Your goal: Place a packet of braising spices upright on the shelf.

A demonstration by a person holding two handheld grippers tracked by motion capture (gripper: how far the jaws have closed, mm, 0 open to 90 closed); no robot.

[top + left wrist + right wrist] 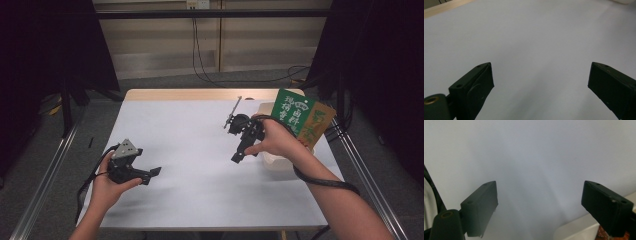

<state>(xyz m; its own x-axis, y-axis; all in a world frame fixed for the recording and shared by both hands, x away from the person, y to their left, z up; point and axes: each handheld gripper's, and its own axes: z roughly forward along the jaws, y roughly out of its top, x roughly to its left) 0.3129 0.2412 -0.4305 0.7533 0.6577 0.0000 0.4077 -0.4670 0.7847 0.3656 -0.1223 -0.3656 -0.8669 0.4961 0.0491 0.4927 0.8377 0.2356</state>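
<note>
The right claw (239,156) was held with its jaws wide apart and nothing between them, tilted down toward the white bench (200,165). In the right gripper view, bare bench surface was seen between the two jaws, and the pale rim of a white tray (579,227) was caught just beneath the right-hand jaw. In the high view the same tray (276,162) lay just beside this claw, on its outer side, partly covered by the hand. Standing in or behind the tray, a little farther out from the claw, a green packet (292,109) and an orange-brown packet (316,126) were seen leaning side by side; whether they rested inside the tray could not be told. A thin metal rod (233,112) lay beyond the claw toward the far edge of the bench.

The left claw (150,173) was likewise held open and empty, low over the bench and well apart from the tray and packets, with only plain white surface ahead of it.

The step in hand was judged to be the approach before any grasp, nothing having been taken up yet. The next move was judged to call for the right claw to be turned toward the packets and its open jaws brought around an upper edge of one before being closed.
</note>
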